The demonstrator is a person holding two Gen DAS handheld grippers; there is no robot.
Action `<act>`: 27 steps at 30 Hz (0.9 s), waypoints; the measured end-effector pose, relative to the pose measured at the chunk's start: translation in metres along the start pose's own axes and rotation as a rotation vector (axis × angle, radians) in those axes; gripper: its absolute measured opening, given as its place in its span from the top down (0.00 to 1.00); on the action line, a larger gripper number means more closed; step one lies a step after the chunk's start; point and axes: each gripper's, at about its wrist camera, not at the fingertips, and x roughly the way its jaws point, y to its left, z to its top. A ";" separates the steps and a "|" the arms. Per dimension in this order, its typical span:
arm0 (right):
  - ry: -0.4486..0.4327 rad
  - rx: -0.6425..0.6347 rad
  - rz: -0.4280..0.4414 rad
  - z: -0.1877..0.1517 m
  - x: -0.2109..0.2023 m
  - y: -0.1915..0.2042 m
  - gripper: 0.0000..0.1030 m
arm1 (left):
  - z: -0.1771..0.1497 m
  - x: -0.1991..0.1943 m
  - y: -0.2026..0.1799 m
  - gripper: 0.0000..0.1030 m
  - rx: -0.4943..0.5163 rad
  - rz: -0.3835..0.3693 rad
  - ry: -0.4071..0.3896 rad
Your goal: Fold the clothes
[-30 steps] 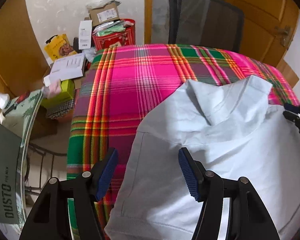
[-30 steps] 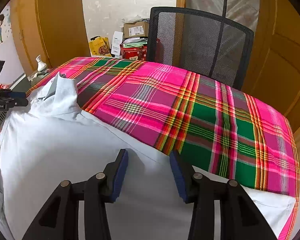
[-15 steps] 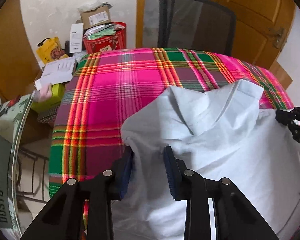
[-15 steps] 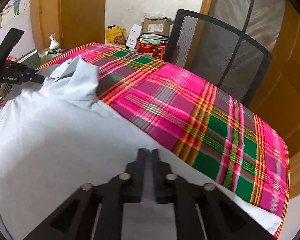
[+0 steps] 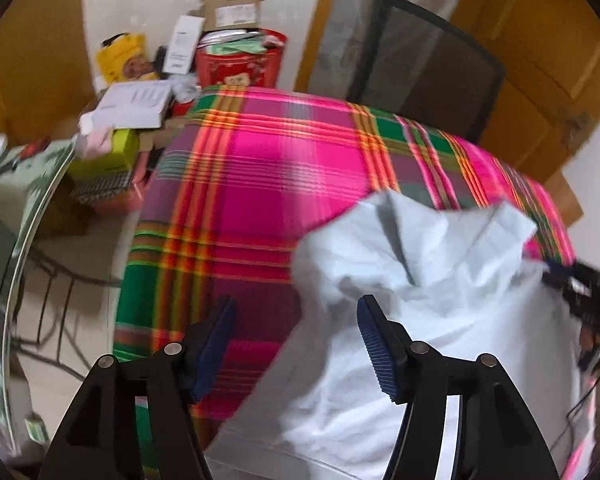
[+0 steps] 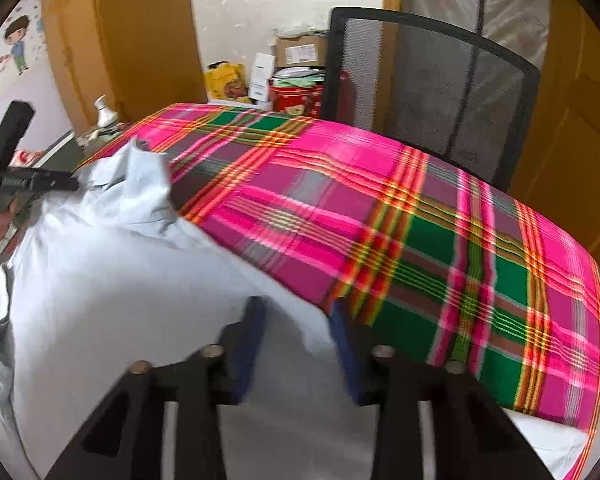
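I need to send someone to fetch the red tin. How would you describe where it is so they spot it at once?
Find the table with the pink plaid cloth and look past its far edge to the clutter against the white wall. The red tin stands there left of the black mesh chair, under a cardboard box. It is the only round red container, stuffed with papers.
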 end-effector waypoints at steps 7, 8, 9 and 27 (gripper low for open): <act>-0.001 -0.022 -0.001 -0.002 -0.001 0.012 0.93 | 0.007 0.008 -0.007 0.39 0.011 0.006 0.002; -0.001 -0.020 -0.001 -0.002 -0.002 0.011 0.93 | 0.008 0.010 -0.010 0.39 0.029 0.021 0.000; -0.002 -0.018 -0.001 -0.003 -0.003 0.011 0.93 | 0.009 0.012 -0.014 0.43 0.047 0.037 -0.001; -0.075 -0.070 -0.063 -0.007 -0.047 0.036 0.97 | 0.001 -0.047 -0.046 0.93 0.174 0.078 -0.121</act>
